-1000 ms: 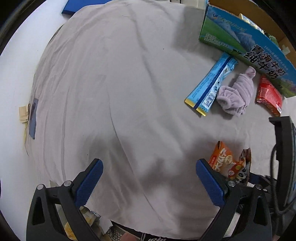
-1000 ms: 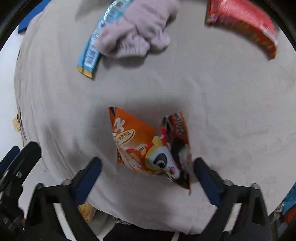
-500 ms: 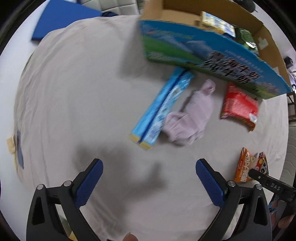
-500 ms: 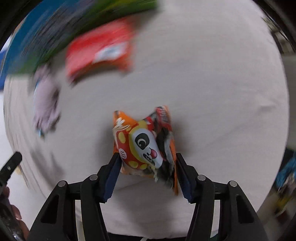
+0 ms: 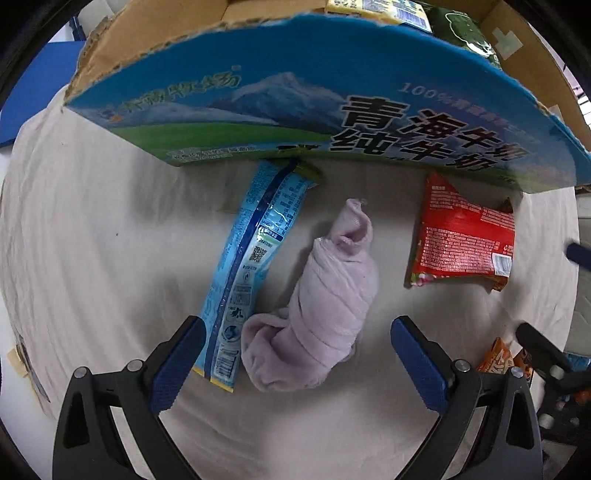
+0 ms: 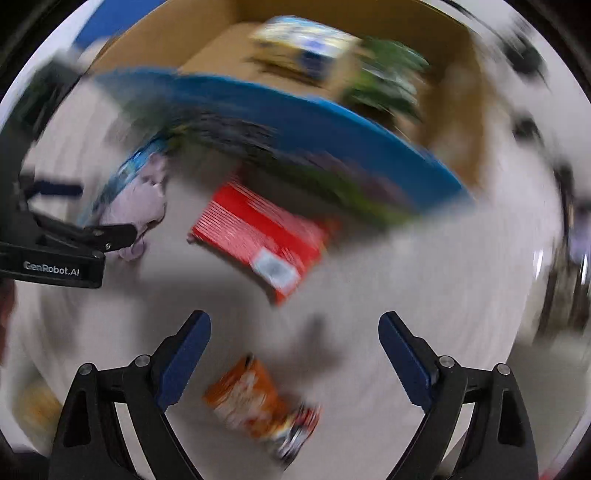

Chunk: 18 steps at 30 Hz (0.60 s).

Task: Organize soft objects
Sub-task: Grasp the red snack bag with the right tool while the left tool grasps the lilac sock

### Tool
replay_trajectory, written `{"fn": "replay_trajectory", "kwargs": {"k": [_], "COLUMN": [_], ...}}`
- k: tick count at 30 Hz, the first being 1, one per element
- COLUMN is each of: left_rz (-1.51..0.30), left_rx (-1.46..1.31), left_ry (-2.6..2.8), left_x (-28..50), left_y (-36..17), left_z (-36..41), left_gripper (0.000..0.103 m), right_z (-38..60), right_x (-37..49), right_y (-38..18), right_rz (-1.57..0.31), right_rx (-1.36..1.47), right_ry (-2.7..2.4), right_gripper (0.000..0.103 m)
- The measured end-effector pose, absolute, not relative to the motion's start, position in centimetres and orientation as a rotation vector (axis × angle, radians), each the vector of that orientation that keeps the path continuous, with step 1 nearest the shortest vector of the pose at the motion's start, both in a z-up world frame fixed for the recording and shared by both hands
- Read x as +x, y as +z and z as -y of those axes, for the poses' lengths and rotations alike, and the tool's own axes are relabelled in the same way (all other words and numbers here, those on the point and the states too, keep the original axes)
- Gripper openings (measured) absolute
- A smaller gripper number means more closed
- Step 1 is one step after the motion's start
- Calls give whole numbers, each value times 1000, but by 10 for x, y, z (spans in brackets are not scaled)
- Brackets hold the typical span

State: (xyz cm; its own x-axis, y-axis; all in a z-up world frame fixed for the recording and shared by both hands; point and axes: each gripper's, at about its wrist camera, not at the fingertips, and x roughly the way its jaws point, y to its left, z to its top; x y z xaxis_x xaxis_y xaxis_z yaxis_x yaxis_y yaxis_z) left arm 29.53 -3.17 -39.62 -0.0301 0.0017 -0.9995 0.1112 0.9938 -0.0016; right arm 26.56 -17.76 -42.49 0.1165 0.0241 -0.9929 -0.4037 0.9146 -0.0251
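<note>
A rolled lilac cloth (image 5: 325,299) lies on the cloth-covered table between a long blue snack packet (image 5: 251,266) and a red packet (image 5: 461,236). My left gripper (image 5: 295,354) is open, its fingers on either side of the near end of the lilac cloth. My right gripper (image 6: 295,354) is open and empty; an orange snack bag (image 6: 258,402) lies on the table between its fingers, blurred. The red packet (image 6: 258,236) lies ahead of it. The left gripper (image 6: 88,236) shows at the left of the right wrist view.
An open cardboard box with a blue milk print (image 5: 332,107) stands just behind the items, holding a yellow packet (image 5: 376,7) and a green one (image 5: 461,26). The box also shows in the right wrist view (image 6: 314,122). The orange bag (image 5: 498,358) lies at the right.
My left gripper moved forward to the lilac cloth and the box. My right gripper, which was shut on the orange bag, has opened; the bag now lies loose between its fingers.
</note>
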Motion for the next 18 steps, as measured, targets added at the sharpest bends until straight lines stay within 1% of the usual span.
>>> {"fn": "replay_trajectory", "kwargs": {"k": [3,8,9,12,15,16,18], "left_rz": [-1617,-1638,-1641,-1637,-1636,-1636,-1631], "left_rx": [70,57,56,44,24,15,8], "left_ry": [-79,-62,-60,-56,-53,-51,-49], "left_x": [293,284,281,275,268,266,274], "left_y": [-404,-415,-416,-416,-416,-417,-420], "left_z": [23,9,6,-2,-15,-21,-33], "left_gripper": [103,103,103,103,103,103,103], "right_z": [150,135,128,131,130,132,137], "right_x": [287,303,306,301,296,296,302], "right_y": [-443,-480,-490,-495,-487,-483,-476], "right_rz": [-1421,-1454,-1465,-1496,-1594,-1598,-1549], "right_rx": [-414,-475,-475,-388,-174,-130,-137], "right_ry": [392,415,407,433,563,575,531], "right_gripper": [94,93,90,89,87,87,87]}}
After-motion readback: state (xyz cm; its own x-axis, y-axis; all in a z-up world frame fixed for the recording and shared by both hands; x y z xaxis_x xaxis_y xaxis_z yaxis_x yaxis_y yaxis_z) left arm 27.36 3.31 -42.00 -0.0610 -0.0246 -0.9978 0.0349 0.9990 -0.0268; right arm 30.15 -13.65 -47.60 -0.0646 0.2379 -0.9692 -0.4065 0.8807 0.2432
